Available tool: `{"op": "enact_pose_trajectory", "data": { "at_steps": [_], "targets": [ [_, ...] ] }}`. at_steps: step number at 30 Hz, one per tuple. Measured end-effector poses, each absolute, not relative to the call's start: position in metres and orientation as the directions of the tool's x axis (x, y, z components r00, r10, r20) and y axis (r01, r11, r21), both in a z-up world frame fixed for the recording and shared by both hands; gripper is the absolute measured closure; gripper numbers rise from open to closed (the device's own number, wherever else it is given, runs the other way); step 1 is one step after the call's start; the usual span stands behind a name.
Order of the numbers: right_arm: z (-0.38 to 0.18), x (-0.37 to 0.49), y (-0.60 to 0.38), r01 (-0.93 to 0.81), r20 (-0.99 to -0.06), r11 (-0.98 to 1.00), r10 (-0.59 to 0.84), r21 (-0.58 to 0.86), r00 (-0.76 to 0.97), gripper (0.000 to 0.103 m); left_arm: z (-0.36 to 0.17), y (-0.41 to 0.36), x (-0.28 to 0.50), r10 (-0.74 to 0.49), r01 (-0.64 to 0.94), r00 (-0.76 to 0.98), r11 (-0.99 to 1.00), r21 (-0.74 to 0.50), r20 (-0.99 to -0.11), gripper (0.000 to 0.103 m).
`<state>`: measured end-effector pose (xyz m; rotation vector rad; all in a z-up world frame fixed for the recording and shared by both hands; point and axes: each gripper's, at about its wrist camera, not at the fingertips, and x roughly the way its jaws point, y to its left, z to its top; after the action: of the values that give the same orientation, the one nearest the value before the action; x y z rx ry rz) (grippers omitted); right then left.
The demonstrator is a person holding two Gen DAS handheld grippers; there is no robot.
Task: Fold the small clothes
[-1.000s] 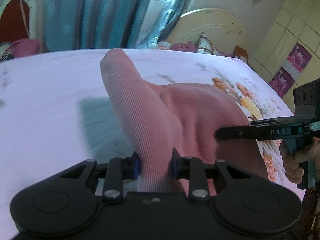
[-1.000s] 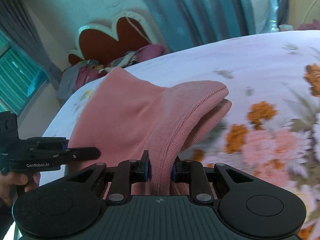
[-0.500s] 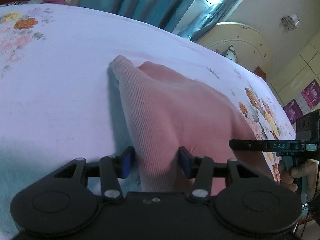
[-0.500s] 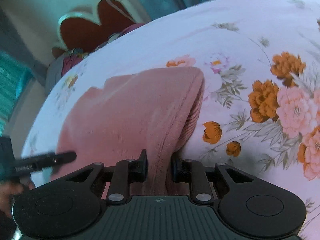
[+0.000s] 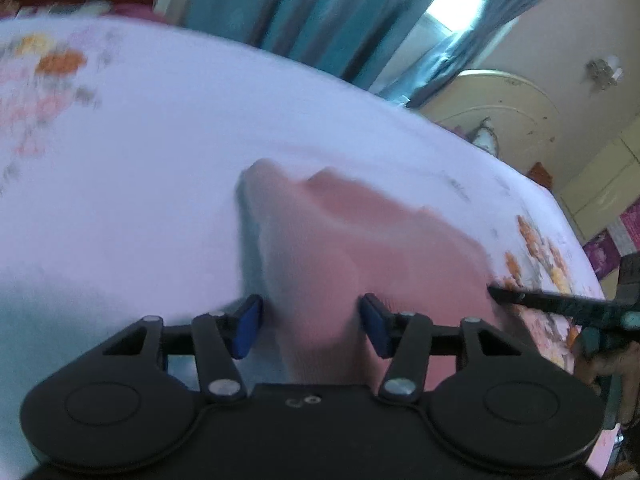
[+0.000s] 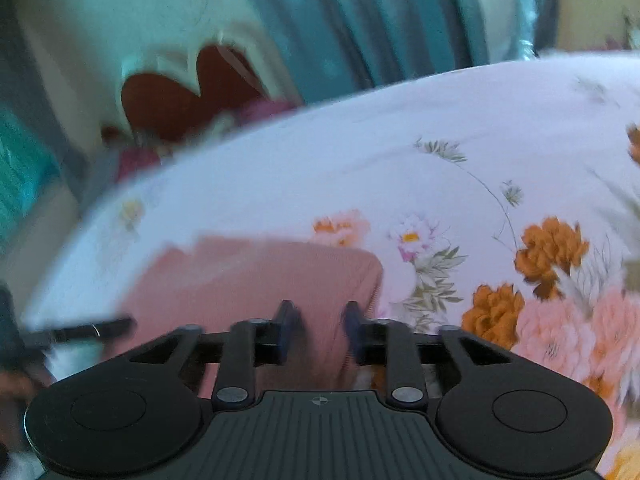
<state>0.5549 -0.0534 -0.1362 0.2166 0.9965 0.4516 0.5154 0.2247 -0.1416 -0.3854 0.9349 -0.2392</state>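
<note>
A pink ribbed garment [image 5: 360, 248] lies folded on the floral bedsheet [image 5: 140, 152]. My left gripper [image 5: 312, 322] is open, its blue pads on either side of the garment's near edge without pinching it. In the right wrist view the same garment [image 6: 256, 280] lies flat and my right gripper [image 6: 318, 330] is open over its near right corner. The right gripper's finger shows at the right of the left wrist view [image 5: 560, 304]. The left gripper's finger shows at the left of the right wrist view [image 6: 92, 330]. Both views are blurred by motion.
The bedsheet [image 6: 440, 160] has orange and pink flowers [image 6: 552, 248] to the right of the garment. Teal curtains [image 5: 320, 12] and a cream headboard [image 5: 508, 112] stand beyond the bed. A red heart-shaped headboard [image 6: 188, 92] is at the far left.
Both grippers lowered the lifted garment onto the bed and opened, letting go of it. The left opened first, then the right. The garment now lies flat and folded.
</note>
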Motion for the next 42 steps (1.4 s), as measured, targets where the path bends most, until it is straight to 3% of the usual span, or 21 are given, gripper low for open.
{"op": "enact_pose_trajectory", "data": {
  "at_steps": [7, 13, 15, 19, 21, 28, 33, 37, 42],
  "targets": [
    [-0.142, 0.56, -0.064, -0.245, -0.747, 0.884, 0.468, 0.399, 0.473, 0.086, -0.141, 0.231, 0.506, -0.372, 0.025, 0.588, 0.896, -0.443, -0.719, 0.048],
    [-0.097, 0.512, -0.071, -0.351, -0.673, 0.857, 0.515, 0.378, 0.532, 0.092, -0.103, 0.231, 0.453, -0.359, 0.08, 0.673, 0.905, -0.418, -0.647, 0.065],
    [-0.09, 0.493, -0.063, -0.427, -0.672, 0.834, 0.541, 0.35, 0.505, 0.092, -0.099, 0.219, 0.435, -0.395, 0.133, 0.672, 0.896, -0.423, -0.626, 0.066],
    [-0.103, 0.48, -0.044, -0.486, -0.718, 0.824, 0.525, 0.292, 0.457, 0.094, -0.112, 0.19, 0.431, -0.406, 0.216, 0.619, 0.911, -0.35, -0.673, 0.066],
    [-0.117, 0.485, -0.042, -0.444, -0.751, 0.859, 0.466, 0.256, 0.468, 0.103, -0.121, 0.189, 0.437, -0.398, 0.192, 0.619, 0.913, -0.361, -0.678, 0.066],
    [-0.105, 0.47, -0.055, -0.355, -0.715, 0.893, 0.437, 0.276, 0.546, 0.103, -0.112, 0.193, 0.423, -0.396, 0.185, 0.63, 0.912, -0.366, -0.669, 0.07],
    [-0.076, 0.421, -0.061, -0.454, -0.663, 0.828, 0.545, 0.329, 0.514, 0.103, -0.099, 0.198, 0.381, -0.405, 0.209, 0.661, 0.908, -0.364, -0.631, 0.07],
    [-0.082, 0.399, -0.051, -0.54, -0.697, 0.796, 0.551, 0.273, 0.458, 0.103, -0.104, 0.193, 0.363, -0.405, 0.222, 0.646, 0.911, -0.348, -0.647, 0.07],
    [-0.115, 0.413, -0.061, -0.45, -0.749, 0.848, 0.485, 0.278, 0.451, 0.103, -0.117, 0.186, 0.355, -0.361, 0.193, 0.633, 0.93, -0.311, -0.685, 0.07]
  ]
}}
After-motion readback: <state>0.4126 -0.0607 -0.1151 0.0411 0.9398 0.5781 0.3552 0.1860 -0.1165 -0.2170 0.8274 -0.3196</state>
